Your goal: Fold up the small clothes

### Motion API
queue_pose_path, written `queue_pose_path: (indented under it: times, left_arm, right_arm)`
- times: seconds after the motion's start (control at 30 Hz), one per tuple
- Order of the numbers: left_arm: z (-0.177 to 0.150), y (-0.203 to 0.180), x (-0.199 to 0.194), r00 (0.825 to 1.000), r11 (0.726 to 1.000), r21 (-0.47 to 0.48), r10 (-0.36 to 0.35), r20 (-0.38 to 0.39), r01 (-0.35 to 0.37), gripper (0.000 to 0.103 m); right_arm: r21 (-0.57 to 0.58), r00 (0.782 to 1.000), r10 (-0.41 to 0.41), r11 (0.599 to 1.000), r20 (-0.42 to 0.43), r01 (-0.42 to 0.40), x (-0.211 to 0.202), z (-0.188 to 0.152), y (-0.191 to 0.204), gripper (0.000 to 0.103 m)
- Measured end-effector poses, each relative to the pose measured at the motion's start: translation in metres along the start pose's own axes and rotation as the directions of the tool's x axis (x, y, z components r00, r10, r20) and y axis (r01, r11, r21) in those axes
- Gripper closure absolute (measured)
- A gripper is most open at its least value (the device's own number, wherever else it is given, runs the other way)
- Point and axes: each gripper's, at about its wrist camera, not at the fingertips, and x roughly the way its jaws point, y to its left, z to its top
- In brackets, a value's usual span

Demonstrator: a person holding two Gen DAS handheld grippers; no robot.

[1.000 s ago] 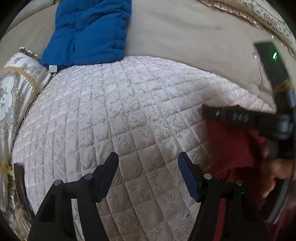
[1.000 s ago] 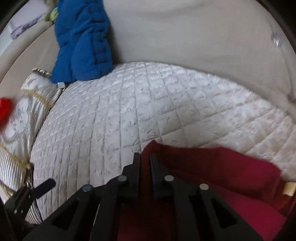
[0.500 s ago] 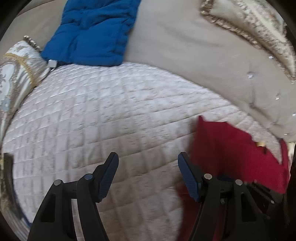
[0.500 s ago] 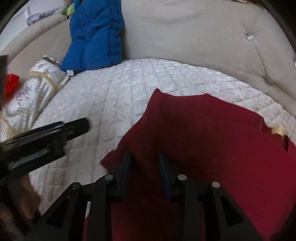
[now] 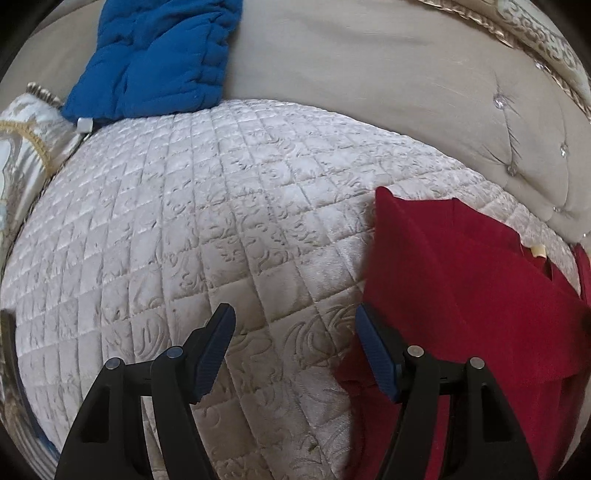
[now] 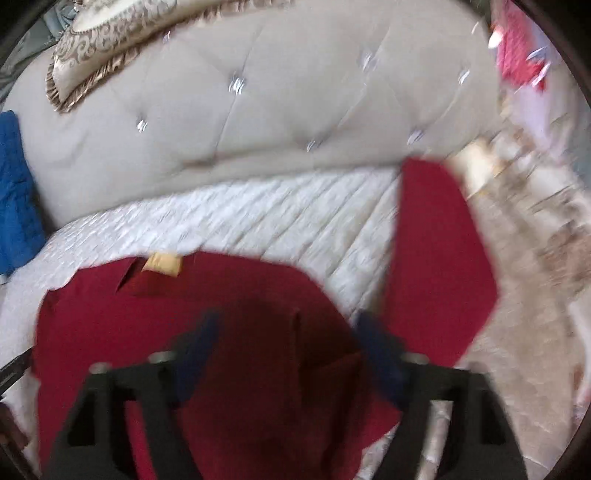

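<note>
the left gripper [image 5: 295,343] hangs tilted down over a pale quilted cover [image 5: 221,221], its two blue-padded fingers [image 5: 216,349] standing wide apart with only bare quilting between them. the finger on the right side of that view sits right at the near left edge of the red garment [image 5: 461,280], though i cannot tell whether it touches the cloth. the garment lies spread on the right part of the quilt, one pointed corner reaching up toward the beige tufted backrest [image 5: 369,74], and a small cream label [image 5: 538,251] shows near its far edge. a blue padded garment [image 5: 159,55] is draped down the backrest at the far left, its lower end resting on the quilt's edge, well apart from the red one, and an ornate gold-trimmed cushion [image 5: 22,147] sits just beside it at the left rim. the right wrist view is smeared with blur. the right gripper [image 6: 288,350] is over the middle of the red garment [image 6: 240,295], and its fingers [image 6: 199,339] are plainly spread, the red cloth lying beneath the gap and not pinched by either pad. the label [image 6: 162,263] lies at the cloth's far edge here too. a long red flap [image 6: 436,258] sticks out to the right over a patterned beige surface, and i cannot tell where it joins the rest. a frilled cushion [image 6: 110,29] leans on top of the backrest [image 6: 295,92].
</note>
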Motion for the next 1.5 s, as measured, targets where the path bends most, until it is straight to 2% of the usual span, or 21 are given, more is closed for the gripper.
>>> queue_pose_path:
  times: [0.03,0.13,0.23,0.33,0.37,0.4,0.47,0.53,0.63,0.7,0.77,0.87,0.97,1.0,1.07,1.17,1.2,1.23,1.33,1.43,1.5]
  left_arm:
    - [0.000,0.002,-0.001,1.000,1.000,-0.006,0.005,0.002,-0.005,0.056]
    - [0.003,0.007,-0.006,1.000,0.999,-0.038,-0.013,0.024,0.014,0.056]
    - [0.004,0.006,-0.008,0.999,0.999,-0.040,-0.030,0.035,0.031,0.056]
    - [0.004,0.002,-0.011,0.998,0.998,-0.029,-0.045,0.043,0.046,0.056]
    - [0.004,0.001,-0.014,0.997,0.998,-0.026,-0.058,0.056,0.059,0.056]
    - [0.005,0.000,-0.016,0.996,0.998,-0.021,-0.065,0.068,0.067,0.056]
    - [0.006,-0.003,-0.022,0.993,0.997,-0.010,-0.080,0.091,0.081,0.056]
    - [0.005,-0.007,-0.024,0.991,0.996,0.003,-0.090,0.094,0.090,0.056]
    - [0.001,-0.016,-0.014,0.998,0.998,0.056,-0.023,0.055,0.020,0.056]
    - [-0.003,-0.018,-0.004,0.999,0.996,0.083,0.035,0.021,-0.036,0.056]
    - [-0.004,-0.013,0.003,0.997,0.993,0.081,0.082,-0.005,-0.081,0.056]
    - [-0.003,-0.002,0.010,0.997,0.997,0.034,0.070,-0.039,-0.068,0.056]
    - [-0.003,-0.001,0.010,0.998,0.998,0.023,0.055,-0.041,-0.054,0.056]
    - [-0.003,-0.002,0.009,0.998,0.998,0.032,0.057,-0.039,-0.055,0.056]
    - [-0.003,-0.002,0.008,0.998,0.998,0.037,0.053,-0.035,-0.052,0.056]
    - [-0.002,0.001,0.005,0.999,0.999,0.023,0.039,-0.027,-0.038,0.056]
    - [0.000,0.003,0.003,0.999,0.999,0.016,0.032,-0.023,-0.032,0.056]
    - [0.001,0.005,0.001,1.000,1.000,0.006,0.025,-0.016,-0.024,0.056]
    - [0.004,0.006,-0.006,1.000,1.000,-0.015,-0.006,0.012,0.006,0.056]
    - [0.005,0.004,-0.011,0.999,0.999,-0.015,-0.038,0.030,0.039,0.056]
    - [0.005,0.001,-0.014,0.997,0.998,-0.013,-0.065,0.040,0.066,0.056]
  right_arm:
    - [-0.016,1.000,-0.002,1.000,0.010,0.002,-0.005,-0.002,0.002,0.096]
    - [-0.045,0.993,-0.028,0.998,0.117,0.033,-0.029,-0.007,0.002,0.097]
    - [-0.008,0.991,-0.104,0.994,0.081,0.105,-0.016,-0.006,-0.009,0.097]
    - [0.003,0.994,-0.095,0.996,0.046,0.095,-0.010,-0.009,-0.012,0.092]
    - [0.024,0.994,-0.081,0.997,0.067,0.079,-0.018,-0.009,-0.014,0.084]
    - [0.046,0.993,-0.067,0.997,0.096,0.063,-0.026,-0.010,-0.015,0.070]
    - [0.064,0.985,-0.057,0.997,0.162,0.047,-0.044,-0.012,-0.011,0.055]
    - [0.020,0.984,0.003,1.000,0.177,-0.007,-0.051,-0.012,0.005,0.054]
    - [-0.104,0.973,0.208,0.975,0.096,-0.198,-0.035,-0.012,0.055,0.054]
    - [-0.162,0.960,0.278,0.949,0.035,-0.269,-0.019,-0.013,0.090,0.055]
    - [-0.226,0.952,0.305,0.927,-0.010,-0.299,-0.002,-0.016,0.126,0.058]
    - [-0.291,0.944,0.323,0.899,-0.062,-0.327,0.026,-0.019,0.169,0.067]
    - [-0.335,0.930,0.348,0.868,-0.118,-0.368,0.053,-0.018,0.203,0.067]
    - [-0.362,0.931,0.339,0.857,-0.135,-0.365,0.063,-0.018,0.214,0.067]
    - [-0.405,0.956,0.269,0.865,-0.120,-0.295,0.077,-0.018,0.228,0.069]
    - [-0.399,0.982,0.183,0.898,-0.049,-0.187,0.080,-0.009,0.232,0.070]
    - [-0.370,0.985,0.168,0.913,-0.042,-0.171,0.078,-0.006,0.228,0.070]
    - [-0.329,0.980,0.194,0.923,-0.049,-0.199,0.074,-0.005,0.223,0.070]
    - [-0.321,0.948,0.305,0.893,-0.088,-0.317,0.059,-0.016,0.218,0.070]
    - [-0.414,0.965,0.248,0.872,-0.083,-0.260,0.057,-0.041,0.222,0.070]
    - [-0.424,0.970,0.234,0.873,-0.073,-0.242,0.054,-0.049,0.217,0.070]
